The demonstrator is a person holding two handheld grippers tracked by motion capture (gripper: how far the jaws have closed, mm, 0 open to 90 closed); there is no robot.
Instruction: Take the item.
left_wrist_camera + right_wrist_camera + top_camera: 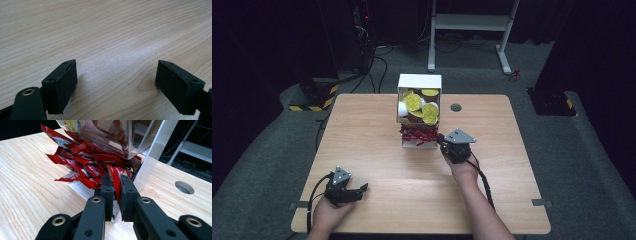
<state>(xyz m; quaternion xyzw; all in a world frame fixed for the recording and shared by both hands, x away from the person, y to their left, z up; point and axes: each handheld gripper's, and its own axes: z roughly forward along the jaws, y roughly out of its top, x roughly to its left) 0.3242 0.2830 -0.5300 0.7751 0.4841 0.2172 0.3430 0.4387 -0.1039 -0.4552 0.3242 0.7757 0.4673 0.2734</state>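
Observation:
A white dispenser box (419, 82) stands at the table's far middle, with yellow-lidded cups (422, 107) in its upper part and a heap of red sachets (414, 135) in its bottom tray. My right gripper (443, 142) is at the tray's right front corner. In the right gripper view, the right gripper (117, 185) is shut on one red sachet (116, 176) at the edge of the sachet pile (82, 162). My left gripper (362, 190) rests low near the table's front left. In the left gripper view, the left gripper (116, 72) is open over bare wood, with nothing between its jaws.
The wooden table (387, 165) has a round cable hole (456, 107) just right of the box, also seen as the hole (184, 187) past the box's white side wall (150, 162). A white desk frame (472, 22) stands on the dark floor behind.

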